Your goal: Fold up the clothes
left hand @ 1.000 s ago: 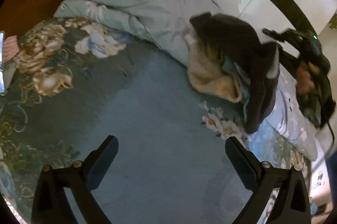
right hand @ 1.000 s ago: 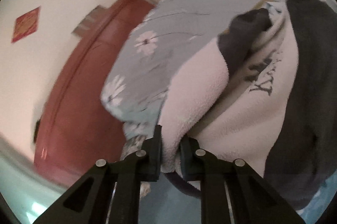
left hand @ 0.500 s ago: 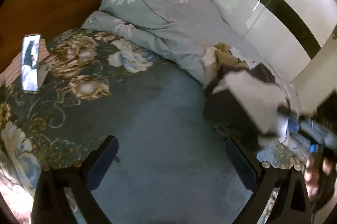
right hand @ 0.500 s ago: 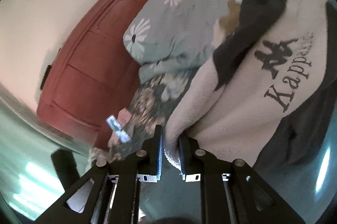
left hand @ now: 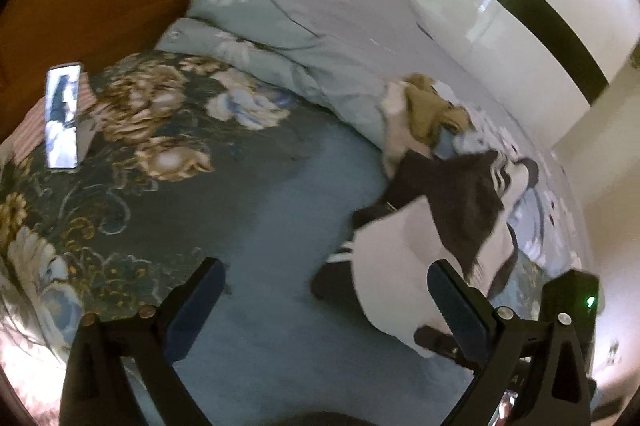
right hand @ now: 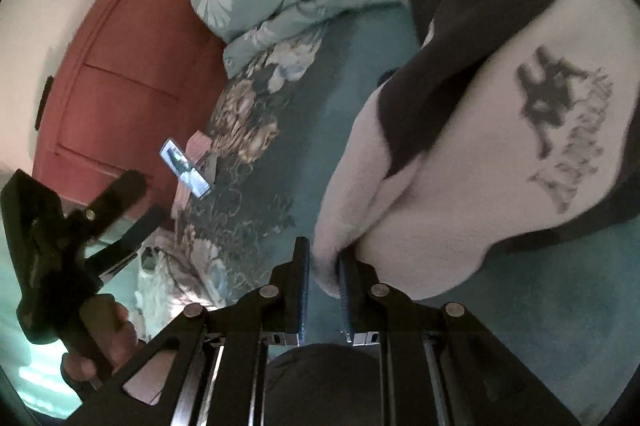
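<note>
The right gripper is clamping a rounded fold of the white fleece hem of a white-and-black fleece sweatshirt with a dark printed logo; its jaws are standing nearly together with the cloth pinched between them. A second ago this garment was hanging in the air against the folded pale-blue daisy-print quilt. It is now being drawn down and away from the quilt, and most of it is lying across the blue central field of the dark floral bedspread, with the grasped hem at the near edge and a black part trailing back toward the small heap of tan and pale clothes remaining beside the quilt.

The left gripper is hovering above the bare blue area with its jaws wide apart and nothing between them, just beside the white hem.

In the left wrist view the quilt, and the lit smartphone propped at the far side of the bedspread, are appearing lower and further into view than a second ago.

Judgement: one garment is being separated from the heap and transferred to the working area. Spreading it flat is probably the next requirement, and no fold is made yet. The sweatshirt is lying bunched, so the free left gripper probably needs a second hem or shoulder point.
</note>
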`<state>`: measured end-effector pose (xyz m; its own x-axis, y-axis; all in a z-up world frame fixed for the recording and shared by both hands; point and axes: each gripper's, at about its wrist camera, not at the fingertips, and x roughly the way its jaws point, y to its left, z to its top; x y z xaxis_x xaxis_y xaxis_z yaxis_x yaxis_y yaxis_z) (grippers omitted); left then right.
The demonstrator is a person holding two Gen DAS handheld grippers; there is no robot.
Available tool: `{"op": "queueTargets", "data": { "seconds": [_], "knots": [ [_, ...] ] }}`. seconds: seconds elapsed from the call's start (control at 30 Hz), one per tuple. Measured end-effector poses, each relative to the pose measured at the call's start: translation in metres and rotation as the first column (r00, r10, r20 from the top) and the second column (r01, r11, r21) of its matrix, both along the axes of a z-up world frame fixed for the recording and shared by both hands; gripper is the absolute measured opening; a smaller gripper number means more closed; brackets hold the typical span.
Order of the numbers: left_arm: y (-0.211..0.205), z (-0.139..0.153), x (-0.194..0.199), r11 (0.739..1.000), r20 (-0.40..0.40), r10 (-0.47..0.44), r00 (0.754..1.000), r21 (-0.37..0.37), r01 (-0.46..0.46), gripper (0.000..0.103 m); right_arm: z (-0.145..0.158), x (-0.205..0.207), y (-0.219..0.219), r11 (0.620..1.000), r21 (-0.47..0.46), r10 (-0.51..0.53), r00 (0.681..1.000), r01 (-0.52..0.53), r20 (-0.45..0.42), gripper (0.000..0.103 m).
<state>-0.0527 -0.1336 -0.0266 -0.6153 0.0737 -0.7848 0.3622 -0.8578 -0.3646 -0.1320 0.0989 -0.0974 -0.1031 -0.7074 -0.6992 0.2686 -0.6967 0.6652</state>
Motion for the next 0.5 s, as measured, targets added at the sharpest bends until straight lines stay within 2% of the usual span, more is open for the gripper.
{"op": "queueTargets", "data": {
  "seconds": [0.07, 0.2, 0.33, 0.4, 0.5],
  "knots": [
    [0.012, -0.002, -0.01, 0.999, 0.005, -0.036, 0.999, 0.011, 0.036, 0.103, 0.01, 0.001, 0.019, 1.0, 0.002, -0.016, 1.0, 0.016, -0.025, 0.017],
    [0.046, -0.007, -0.036, 0.992, 0.019, -0.127, 0.992, 0.017, 0.127, 0.103, 0.021, 0.001, 0.075, 0.991, 0.041, -0.126, 0.989, 0.13, -0.072, 0.019],
    [0.086, -0.021, -0.069, 0.974, 0.056, -0.224, 0.973, -0.021, 0.225, 0.103, 0.028, -0.026, 0.128, 0.96, 0.159, -0.215, 0.97, 0.232, -0.117, 0.021],
    [0.102, -0.033, -0.086, 0.968, 0.095, -0.241, 0.966, -0.054, 0.246, 0.103, 0.035, -0.044, 0.145, 0.947, 0.185, -0.242, 0.961, 0.264, -0.134, 0.021],
    [0.115, -0.05, -0.109, 0.967, 0.143, -0.228, 0.963, -0.085, 0.241, 0.103, 0.043, -0.064, 0.155, 0.935, 0.155, -0.299, 0.944, 0.319, -0.142, 0.022]
  ]
}}
